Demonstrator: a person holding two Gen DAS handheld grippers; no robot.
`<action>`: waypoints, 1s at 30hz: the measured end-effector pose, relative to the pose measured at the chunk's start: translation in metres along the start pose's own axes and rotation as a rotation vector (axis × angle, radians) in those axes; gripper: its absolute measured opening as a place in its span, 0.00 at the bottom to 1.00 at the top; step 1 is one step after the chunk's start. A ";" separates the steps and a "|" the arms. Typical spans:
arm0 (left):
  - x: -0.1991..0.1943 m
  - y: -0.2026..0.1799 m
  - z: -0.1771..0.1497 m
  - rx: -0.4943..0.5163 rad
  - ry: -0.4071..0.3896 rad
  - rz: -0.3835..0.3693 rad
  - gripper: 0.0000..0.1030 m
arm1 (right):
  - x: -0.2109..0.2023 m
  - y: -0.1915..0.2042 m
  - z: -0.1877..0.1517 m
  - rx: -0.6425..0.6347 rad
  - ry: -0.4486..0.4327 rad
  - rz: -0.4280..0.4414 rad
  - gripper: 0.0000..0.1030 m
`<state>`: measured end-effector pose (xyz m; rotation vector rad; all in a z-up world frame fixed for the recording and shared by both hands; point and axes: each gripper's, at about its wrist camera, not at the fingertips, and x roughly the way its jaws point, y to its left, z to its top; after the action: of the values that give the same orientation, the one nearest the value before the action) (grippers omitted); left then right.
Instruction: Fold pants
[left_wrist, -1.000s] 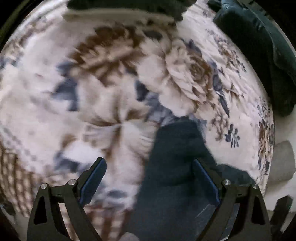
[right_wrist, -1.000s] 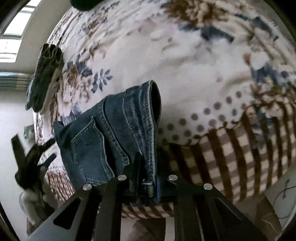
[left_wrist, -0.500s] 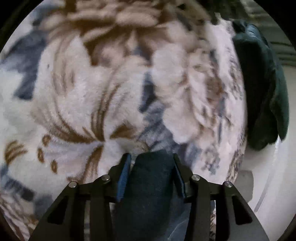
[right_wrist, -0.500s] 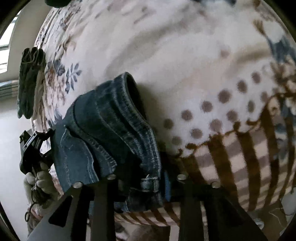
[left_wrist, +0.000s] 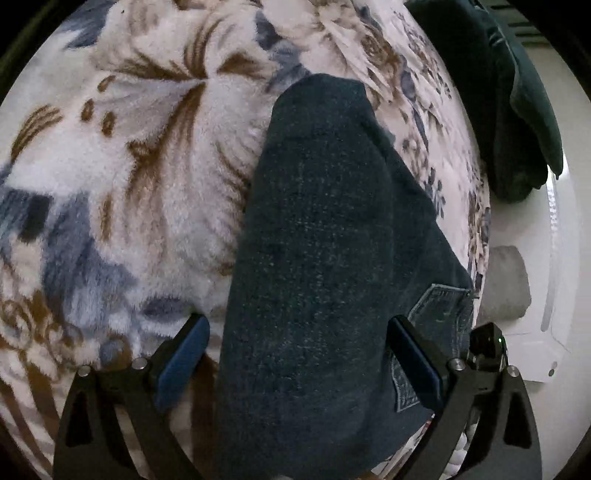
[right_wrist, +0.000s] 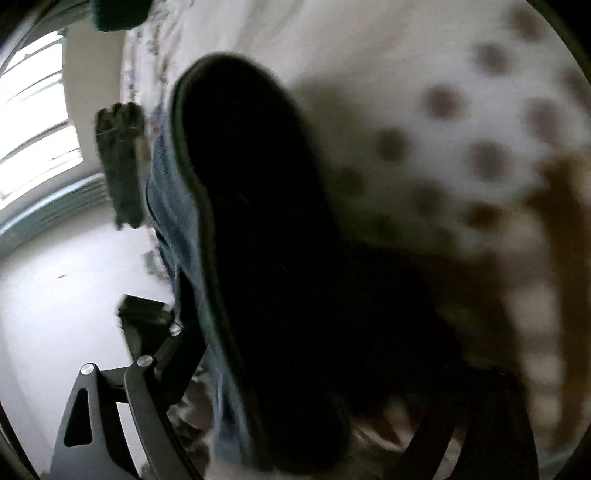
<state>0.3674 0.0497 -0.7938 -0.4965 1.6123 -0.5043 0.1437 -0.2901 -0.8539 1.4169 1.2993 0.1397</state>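
Note:
Dark blue denim pants (left_wrist: 325, 240) lie bunched on a floral fleece blanket (left_wrist: 129, 177). My left gripper (left_wrist: 299, 354) is open, its blue-padded fingers (left_wrist: 184, 354) standing on either side of the folded denim without pinching it. A back pocket (left_wrist: 439, 314) shows at the right. In the right wrist view the pants (right_wrist: 266, 240) fill the middle, dark and blurred, very close to the lens. My right gripper (right_wrist: 306, 376) has its fingers spread around the denim bundle; the right finger is mostly hidden in shadow.
A dark green garment (left_wrist: 517, 92) lies at the blanket's far right edge. It also shows in the right wrist view (right_wrist: 118, 166), hanging over the bed edge. A white floor (right_wrist: 55, 288) and a bright window (right_wrist: 33, 129) are at the left. The blanket has brown dots (right_wrist: 443, 103).
My left gripper was shut on the denim half a second ago and has opened. My right gripper has opened too and moved in close to the pants, now blurred.

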 end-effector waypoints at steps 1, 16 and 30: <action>0.002 0.001 0.002 -0.001 0.004 -0.003 0.96 | 0.004 0.001 0.003 0.004 -0.015 0.018 0.92; -0.059 -0.029 -0.022 0.094 -0.074 0.020 0.23 | -0.010 0.066 -0.019 -0.056 -0.173 -0.090 0.36; -0.209 -0.068 0.031 0.126 -0.214 0.014 0.22 | -0.034 0.225 -0.043 -0.210 -0.148 -0.044 0.35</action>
<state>0.4195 0.1162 -0.5890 -0.4292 1.3696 -0.5211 0.2351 -0.2288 -0.6505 1.1970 1.1583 0.1349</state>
